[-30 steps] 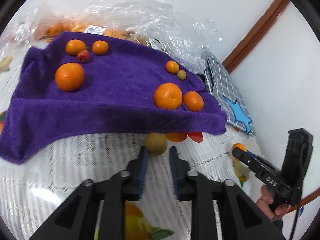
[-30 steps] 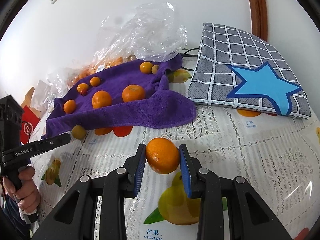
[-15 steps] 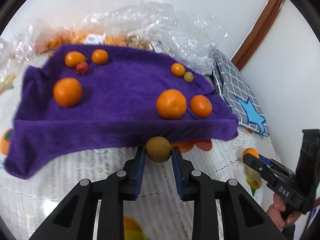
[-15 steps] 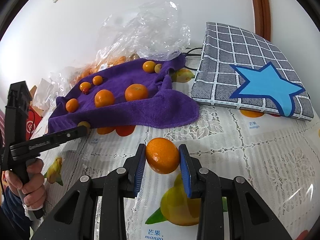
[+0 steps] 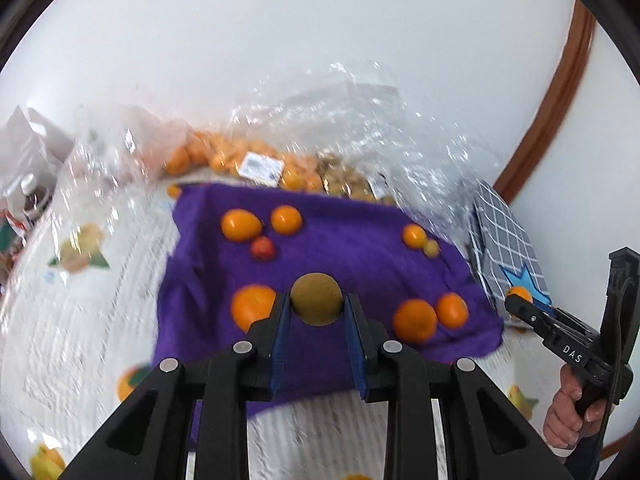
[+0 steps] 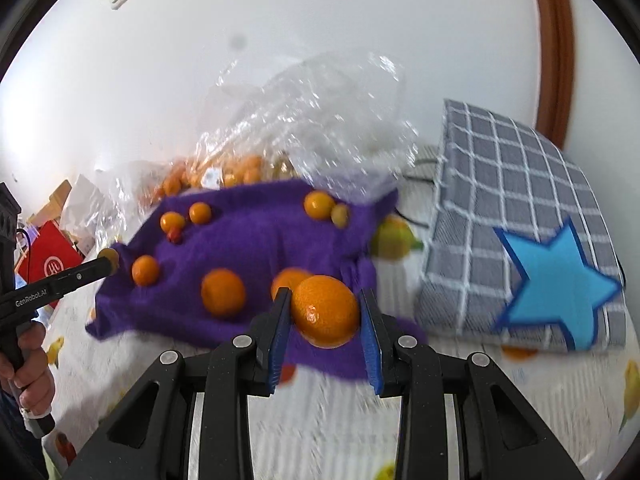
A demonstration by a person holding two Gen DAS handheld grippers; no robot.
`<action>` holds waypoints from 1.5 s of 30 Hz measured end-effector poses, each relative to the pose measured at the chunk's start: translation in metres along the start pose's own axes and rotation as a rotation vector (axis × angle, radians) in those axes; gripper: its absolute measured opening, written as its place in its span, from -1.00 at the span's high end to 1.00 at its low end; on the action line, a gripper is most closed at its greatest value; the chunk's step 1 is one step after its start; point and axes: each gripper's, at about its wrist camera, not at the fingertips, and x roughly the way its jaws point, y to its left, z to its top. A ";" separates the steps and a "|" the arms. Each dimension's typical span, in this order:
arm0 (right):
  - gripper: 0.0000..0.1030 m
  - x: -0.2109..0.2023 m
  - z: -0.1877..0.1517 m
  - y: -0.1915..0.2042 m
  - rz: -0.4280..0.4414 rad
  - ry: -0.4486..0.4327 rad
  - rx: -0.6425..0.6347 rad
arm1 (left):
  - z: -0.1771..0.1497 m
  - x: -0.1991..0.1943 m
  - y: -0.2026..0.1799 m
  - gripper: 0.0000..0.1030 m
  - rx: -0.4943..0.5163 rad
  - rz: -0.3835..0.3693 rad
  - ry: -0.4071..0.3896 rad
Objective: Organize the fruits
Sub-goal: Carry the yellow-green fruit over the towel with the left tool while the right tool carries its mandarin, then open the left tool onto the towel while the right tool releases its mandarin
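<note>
Left gripper point(image 5: 316, 312) is clamping a brownish-green round fruit point(image 5: 316, 298) between its blue pads, held above the purple towel point(image 5: 352, 256); right gripper point(image 6: 325, 314) is gripping an orange point(image 6: 326, 311) — jaws closed on it — over the towel's near edge; six smaller fruits are lying scattered on the cloth.

black tongs point(image 5: 316, 316), blue pads point(image 5: 280, 344)

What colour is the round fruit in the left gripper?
Brownish-green fruit, best seen in the left wrist view.
</note>
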 end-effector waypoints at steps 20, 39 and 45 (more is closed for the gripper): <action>0.36 0.088 0.031 0.027 0.009 0.115 -0.031 | 0.013 0.081 -0.003 0.50 0.032 0.040 0.067; 0.36 0.100 0.026 0.025 0.016 0.137 -0.043 | 0.011 0.088 0.006 0.49 0.025 0.028 0.091; 0.32 0.090 0.027 0.026 0.008 0.122 -0.040 | 0.013 0.083 0.006 0.43 0.016 0.023 0.096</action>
